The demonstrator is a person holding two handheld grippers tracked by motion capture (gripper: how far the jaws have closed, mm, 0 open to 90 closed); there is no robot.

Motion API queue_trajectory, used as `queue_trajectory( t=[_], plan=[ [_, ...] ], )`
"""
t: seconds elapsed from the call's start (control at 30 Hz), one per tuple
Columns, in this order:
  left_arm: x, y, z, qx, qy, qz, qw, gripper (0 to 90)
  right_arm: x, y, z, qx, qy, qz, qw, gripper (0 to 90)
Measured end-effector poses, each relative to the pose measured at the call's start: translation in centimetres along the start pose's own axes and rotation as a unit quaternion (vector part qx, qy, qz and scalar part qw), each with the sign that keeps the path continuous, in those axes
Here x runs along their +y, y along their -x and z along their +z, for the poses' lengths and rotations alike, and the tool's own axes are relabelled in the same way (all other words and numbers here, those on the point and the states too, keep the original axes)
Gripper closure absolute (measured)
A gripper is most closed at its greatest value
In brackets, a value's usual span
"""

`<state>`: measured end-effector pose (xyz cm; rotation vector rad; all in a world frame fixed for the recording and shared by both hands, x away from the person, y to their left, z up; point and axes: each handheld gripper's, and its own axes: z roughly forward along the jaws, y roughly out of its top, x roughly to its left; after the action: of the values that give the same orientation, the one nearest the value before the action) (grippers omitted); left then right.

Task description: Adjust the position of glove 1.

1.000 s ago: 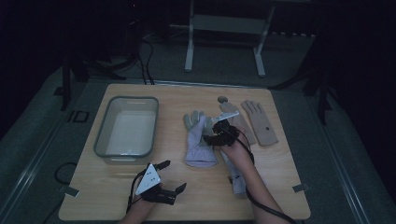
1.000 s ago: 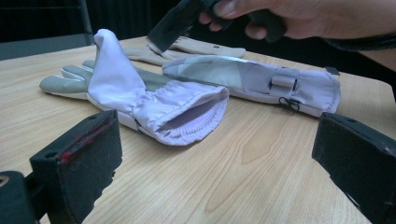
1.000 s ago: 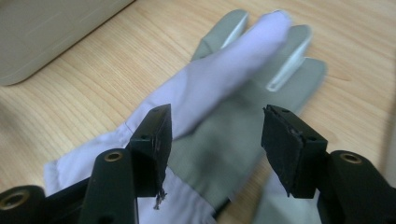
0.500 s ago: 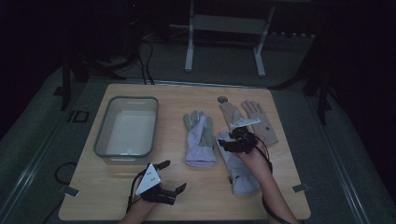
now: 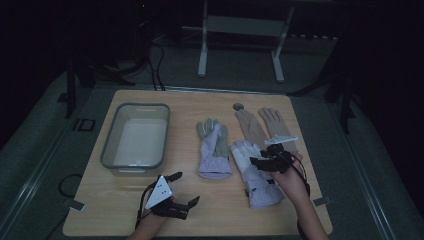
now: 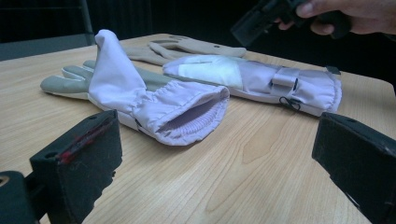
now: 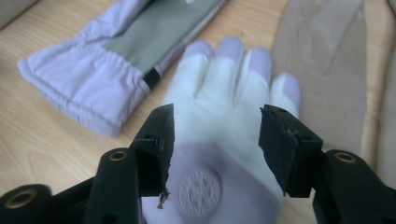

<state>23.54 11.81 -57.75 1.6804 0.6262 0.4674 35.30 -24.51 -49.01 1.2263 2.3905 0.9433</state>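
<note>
Two lilac gloves lie flat on the wooden table (image 5: 125, 210). The left lilac glove (image 5: 214, 150) (image 6: 154, 98) (image 7: 107, 65) shows its grey palm and its cuff gapes toward me. The right lilac glove (image 5: 257, 180) (image 6: 261, 79) (image 7: 219, 79) has a white back. My right gripper (image 5: 257, 159) (image 7: 215, 140) hovers open just over that white back, holding nothing. My left gripper (image 5: 187, 188) (image 6: 217, 154) rests open near the table's front left, facing the gaping cuff from a short way off.
Two beige gloves (image 5: 250, 127) (image 7: 327, 60) lie side by side behind the right lilac glove. A grey tub (image 5: 109, 145) stands at the left. A small round disc (image 5: 238, 106) sits near the far edge. Bare wood stretches along the front.
My right gripper has moved right and back toward me, from near the left lilac glove to over the right one. The left gripper has stayed put.
</note>
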Motion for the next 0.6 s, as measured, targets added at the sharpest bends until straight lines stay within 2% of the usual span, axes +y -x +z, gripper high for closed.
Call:
queue_trajectory(
  t=[0.07,0.17,0.3,0.37,0.4,0.43,0.5,0.53,0.6],
  plan=[
    [0.0,0.0,0.0,0.0,0.0,0.0,1.0,1.9,-0.3,0.0,-0.1,0.002,-0.001,0.002,1.0,45.3],
    [0.0,0.0,0.0,0.001,0.0,0.0,1.0,1.8,-1.9,-0.2,0.0,0.014,-0.019,-0.005,0.9997,45.3],
    [0.0,0.0,0.0,0.001,0.0,0.001,1.0,1.9,-3.3,0.1,1.0,0.012,-0.044,-0.021,0.9987,44.9],
    [0.0,0.0,0.0,0.001,0.0,0.0,1.0,1.9,-3.3,0.1,1.0,0.012,-0.044,-0.021,0.9987,44.9],
    [0.0,0.0,0.0,0.001,0.0,0.0,1.0,1.9,-4.1,0.4,1.8,0.014,-0.054,-0.032,0.9979,44.1],
    [0.0,0.0,0.0,0.001,0.0,0.0,1.0,1.9,-4.1,0.4,1.8,0.014,-0.054,-0.032,0.9979,44.1],
    [0.0,0.0,0.0,0.001,0.0,0.0,1.0,1.9,-4.4,0.2,2.1,0.019,-0.05,-0.031,0.9981,50.0],
    [0.0,0.0,0.0,0.001,0.0,0.0,1.0,1.9,-4.4,0.2,2.1,0.019,-0.05,-0.031,0.9981,50.0],
    [0.0,0.0,0.0,0.001,0.0,0.0,1.0,1.9,-4.7,0.1,2.2,0.029,-0.047,-0.011,0.9984,60.9]
  ],
)
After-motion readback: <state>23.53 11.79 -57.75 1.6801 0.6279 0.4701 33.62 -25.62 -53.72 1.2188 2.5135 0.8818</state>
